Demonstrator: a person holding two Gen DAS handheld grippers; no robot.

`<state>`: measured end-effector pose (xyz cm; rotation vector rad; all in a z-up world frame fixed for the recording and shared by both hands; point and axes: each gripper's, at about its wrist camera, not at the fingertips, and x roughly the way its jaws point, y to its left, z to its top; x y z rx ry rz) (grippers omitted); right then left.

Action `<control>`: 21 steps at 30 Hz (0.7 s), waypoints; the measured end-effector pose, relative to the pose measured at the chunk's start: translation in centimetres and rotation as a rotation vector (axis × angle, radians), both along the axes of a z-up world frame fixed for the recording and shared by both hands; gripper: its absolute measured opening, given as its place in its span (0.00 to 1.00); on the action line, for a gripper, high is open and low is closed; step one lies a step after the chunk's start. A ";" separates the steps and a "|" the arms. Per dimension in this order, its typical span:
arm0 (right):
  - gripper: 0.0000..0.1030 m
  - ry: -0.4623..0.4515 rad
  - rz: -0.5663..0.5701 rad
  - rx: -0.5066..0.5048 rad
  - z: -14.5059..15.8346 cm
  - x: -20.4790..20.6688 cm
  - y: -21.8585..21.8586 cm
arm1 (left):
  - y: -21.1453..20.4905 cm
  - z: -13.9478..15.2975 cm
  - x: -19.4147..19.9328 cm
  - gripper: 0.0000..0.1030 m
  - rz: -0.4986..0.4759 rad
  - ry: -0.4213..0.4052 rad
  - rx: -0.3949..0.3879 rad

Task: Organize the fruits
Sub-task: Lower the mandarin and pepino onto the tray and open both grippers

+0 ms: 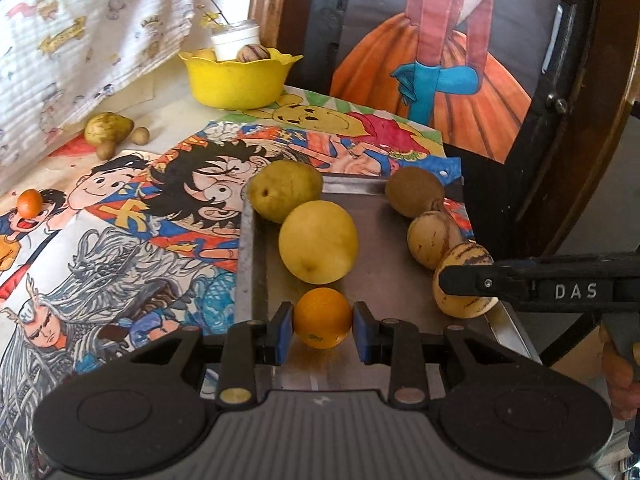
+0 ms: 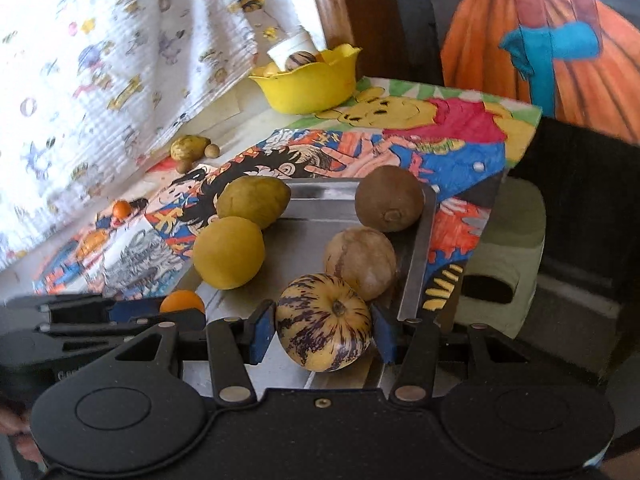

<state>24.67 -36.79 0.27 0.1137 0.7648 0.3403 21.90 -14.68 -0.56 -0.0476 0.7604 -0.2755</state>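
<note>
The left gripper [image 1: 323, 331] clamps a small orange [image 1: 322, 318] at the metal tray's [image 1: 384, 280] near edge — its underside is hidden. The right gripper [image 2: 324, 332] grips a purple-striped pepino melon [image 2: 324, 322], stem end facing the camera, long axis hard to judge.

Six fruits [image 1: 318, 242] (two rows) on tray [image 1: 384, 280]

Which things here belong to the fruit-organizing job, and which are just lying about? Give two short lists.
Part of the job:
left claw around the orange
right claw around the striped melon
metal tray
yellow round fruit
green pear
kiwi
yellow bowl

Just lying about:
cartoon drawings
patterned cloth
white jar
</note>
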 end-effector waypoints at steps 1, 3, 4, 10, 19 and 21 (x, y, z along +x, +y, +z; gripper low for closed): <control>0.51 -0.017 0.011 -0.022 0.0 -0.2 0.2 | -0.1 0.0 0.1 0.33 -0.002 0.000 0.005; 0.51 -0.051 0.026 -0.064 -0.1 -0.5 0.7 | -0.2 0.0 0.3 0.33 -0.005 -0.001 0.012; 0.51 -0.070 0.035 -0.087 -0.1 -0.7 0.9 | -0.2 0.0 0.4 0.33 -0.002 -0.001 0.015; 0.51 -0.134 0.071 -0.157 -0.4 -1.4 1.7 | 0.0 -0.1 1.1 0.33 0.015 0.014 0.011; 0.53 -0.140 0.068 -0.150 -0.5 -1.7 1.5 | 0.7 -0.4 1.4 0.34 0.025 0.040 -0.008; 0.53 -0.144 0.061 -0.150 -0.4 -1.9 1.5 | 0.8 -0.3 1.4 0.35 0.029 0.046 -0.016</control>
